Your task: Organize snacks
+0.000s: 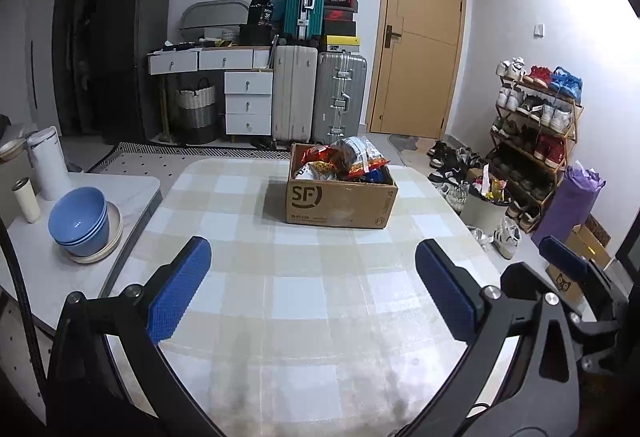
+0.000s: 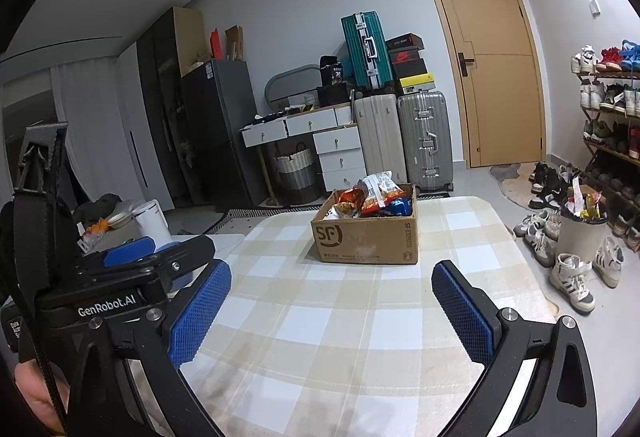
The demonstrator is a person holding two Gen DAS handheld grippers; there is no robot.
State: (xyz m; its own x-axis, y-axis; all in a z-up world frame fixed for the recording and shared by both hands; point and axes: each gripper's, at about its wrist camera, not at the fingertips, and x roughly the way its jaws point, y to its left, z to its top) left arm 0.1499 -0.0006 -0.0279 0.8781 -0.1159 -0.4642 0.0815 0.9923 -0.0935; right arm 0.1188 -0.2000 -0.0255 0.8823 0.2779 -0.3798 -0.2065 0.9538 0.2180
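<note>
I'm looking across a table [image 1: 304,301] covered in a pale checked cloth, with a yellow door [image 1: 420,37], stacked suitcases [image 1: 316,93] and a white drawer unit [image 1: 244,101] against the far wall, and a shoe rack [image 1: 536,125] off to the right. The cardboard box [image 1: 340,201] marked SF sits toward the far end of the table, right of centre, and the snacks [image 1: 348,157] are heaped inside it, the bags rising above its rim. My left gripper [image 1: 312,289] hangs over the near part of the table with its blue pads spread wide and nothing between them. My right gripper [image 2: 332,313] is just beside it, likewise spread and empty, well short of the box. On the lower side table to the left I see stacked blue bowls [image 1: 80,221] and a white cup [image 1: 26,199].
</note>
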